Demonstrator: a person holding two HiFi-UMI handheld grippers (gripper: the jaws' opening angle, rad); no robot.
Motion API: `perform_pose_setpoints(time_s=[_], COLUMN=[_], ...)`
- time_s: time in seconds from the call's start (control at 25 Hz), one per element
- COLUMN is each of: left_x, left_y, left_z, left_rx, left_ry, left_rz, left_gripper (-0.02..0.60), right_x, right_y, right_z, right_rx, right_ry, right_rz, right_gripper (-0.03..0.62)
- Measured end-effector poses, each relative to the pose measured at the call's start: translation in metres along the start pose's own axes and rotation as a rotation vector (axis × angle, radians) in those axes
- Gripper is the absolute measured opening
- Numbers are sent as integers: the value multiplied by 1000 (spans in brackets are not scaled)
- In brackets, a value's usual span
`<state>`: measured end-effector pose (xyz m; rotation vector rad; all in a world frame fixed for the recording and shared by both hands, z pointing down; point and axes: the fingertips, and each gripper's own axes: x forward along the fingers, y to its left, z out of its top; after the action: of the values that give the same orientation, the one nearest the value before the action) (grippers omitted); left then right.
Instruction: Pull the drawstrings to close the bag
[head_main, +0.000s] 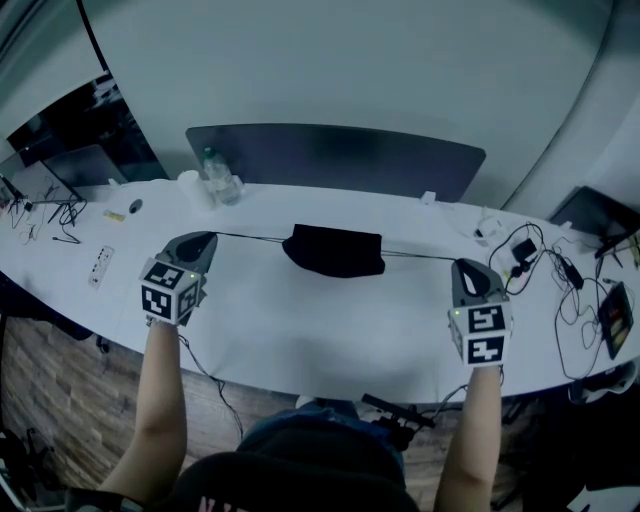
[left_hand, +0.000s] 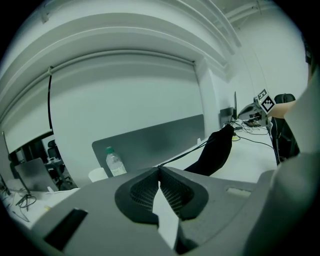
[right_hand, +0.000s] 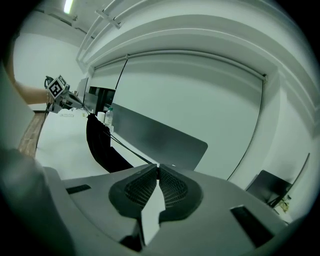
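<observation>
White table (head_main: 300, 330) curved across the head view, w/ the black bag (head_main: 334, 250) at its centre, just below a grey divider panel (head_main: 335, 155). From above, the jaw tips of the left gripper (head_main: 207, 237) and right gripper (head_main: 460, 262) were hidden under their own grey bodies, and the bag's mouth was only a dark bunched edge. Whether the bag's underside touched the table couldn't be told. Both gripper views settled the grip: each pair of jaws was pinched together w/ a thin black cord at the tips. The left drawstring (head_main: 250, 237) ran to the bag's left side and the right drawstring (head_main: 415, 256) to its right, both pulled straight. Those views also showed the bag standing tall and narrow btwn the cords, where the head view gave a flat, wide shape. Each also caught the opposite gripper's marker cube far off, near the frame edge. A water bottle (head_main: 213, 175) stood at upper left of the table, near the panel's left end. Tangled cables (head_main: 560, 280) and small devices lay at far right, partly cut off. Pale walls rose behind the panel, w/ wood floor (head_main: 50, 380) at lower left.
</observation>
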<state>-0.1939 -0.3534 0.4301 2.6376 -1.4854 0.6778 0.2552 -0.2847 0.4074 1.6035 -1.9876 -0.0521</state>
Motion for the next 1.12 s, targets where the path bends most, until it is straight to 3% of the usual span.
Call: perform_pose_setpoints(time_s=[0.52, 1.12], left_x=[-11, -19], left_y=[33, 54], left_z=[16, 21], left_rx=[-8, -10], left_ry=[-30, -33], left_rz=[88, 123], left_gripper=[9, 9], right_x=[-3, -12], right_y=[-23, -50], right_z=[10, 15], right_rx=[-14, -9], right_ry=[-4, -12], right_rz=[-72, -130], right_gripper=[6, 6])
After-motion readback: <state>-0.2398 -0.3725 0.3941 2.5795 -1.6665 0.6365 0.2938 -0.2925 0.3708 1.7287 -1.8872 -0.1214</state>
